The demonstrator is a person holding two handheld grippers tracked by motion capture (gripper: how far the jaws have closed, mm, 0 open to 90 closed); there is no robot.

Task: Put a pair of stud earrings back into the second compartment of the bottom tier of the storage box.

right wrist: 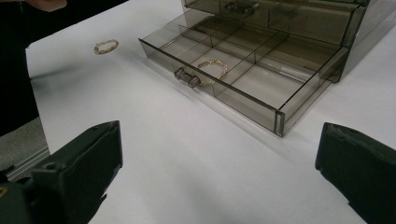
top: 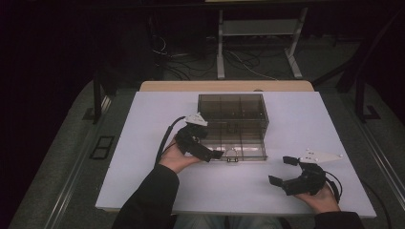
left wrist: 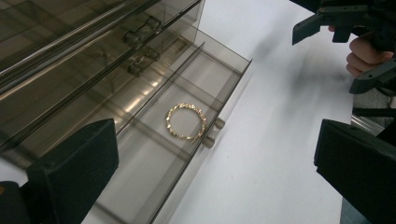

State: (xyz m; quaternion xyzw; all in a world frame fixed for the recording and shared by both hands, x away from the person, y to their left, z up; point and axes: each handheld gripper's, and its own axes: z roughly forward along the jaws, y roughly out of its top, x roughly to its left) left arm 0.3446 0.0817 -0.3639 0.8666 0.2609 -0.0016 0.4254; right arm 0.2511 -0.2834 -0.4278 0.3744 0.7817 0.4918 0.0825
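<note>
- The person's sleeve (top: 148,200) and forearms come in at the near edge of the high view, a gripper in each hand.
- The white desk (top: 143,143) carries everything.
- On it stands a smoky clear drawer box (top: 232,112) with its bottom drawer (right wrist: 261,88) pulled out toward the person.
- The left gripper (top: 210,153) hangs just beside the drawer's front, its fingers (left wrist: 77,163) spread wide with nothing between them.
- The right gripper (top: 286,169) rests well apart to the right over bare desk, its fingers (right wrist: 81,168) also spread and empty.
- A gold ring-shaped bracelet (left wrist: 185,121) lies flat in a front compartment of the drawer, just behind the small knob (right wrist: 187,77).
- A second gold bracelet (right wrist: 106,45) lies on the desk to the left of the drawer.
- I judge the bracelets light, thin and somewhat slick; lying flat, each is best pinched across one side of its band, gently, so it neither skates off nor bends.
</note>
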